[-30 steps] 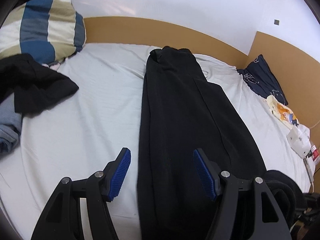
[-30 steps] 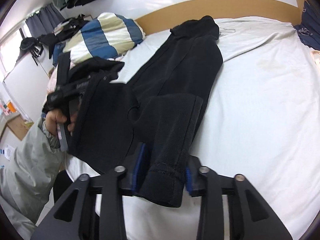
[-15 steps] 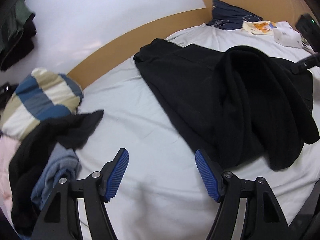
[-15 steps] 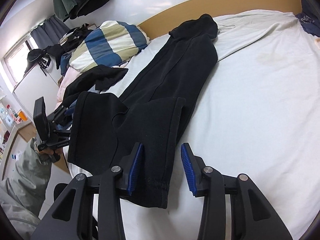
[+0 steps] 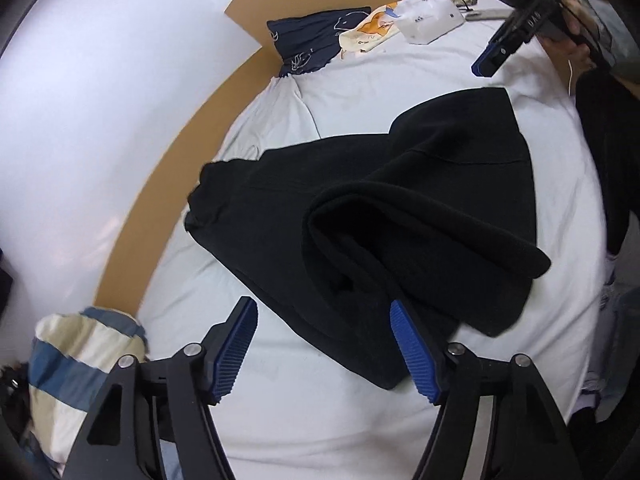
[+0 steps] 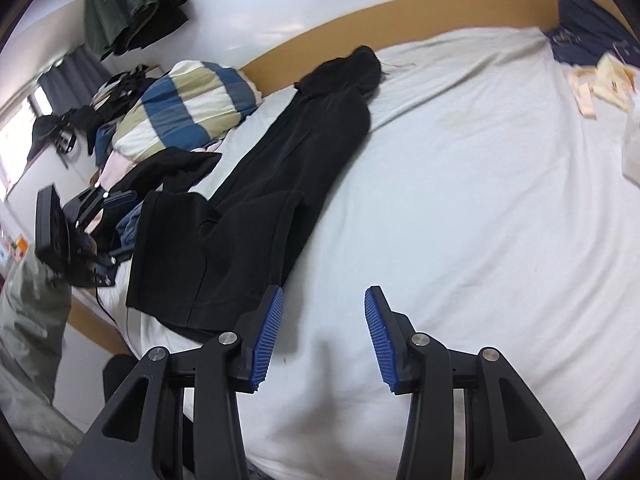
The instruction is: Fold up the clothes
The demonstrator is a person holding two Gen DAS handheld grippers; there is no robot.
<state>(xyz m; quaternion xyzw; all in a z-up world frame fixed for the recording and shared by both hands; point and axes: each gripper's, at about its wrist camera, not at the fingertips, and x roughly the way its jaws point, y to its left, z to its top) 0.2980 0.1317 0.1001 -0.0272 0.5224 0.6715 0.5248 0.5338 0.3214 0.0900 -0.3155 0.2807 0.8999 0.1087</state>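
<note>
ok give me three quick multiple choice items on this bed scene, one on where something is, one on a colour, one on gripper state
1. Where does the striped pillow lie?
A. left of the black trousers
B. on the trousers
C. on the floor

2. What colour are the gripper pads?
A. red
B. blue
C. green

3. How is the right gripper?
A. shut on the trousers
B. open over the white sheet
C. out of view

Answers: 1 A, it sits left of them by the headboard; 2 B, both show blue ribbed pads; 3 B, nothing lies between its spread pads.

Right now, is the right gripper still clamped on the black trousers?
No: the right gripper is open over bare white sheet, and the black trousers lie beside its left finger.
</note>
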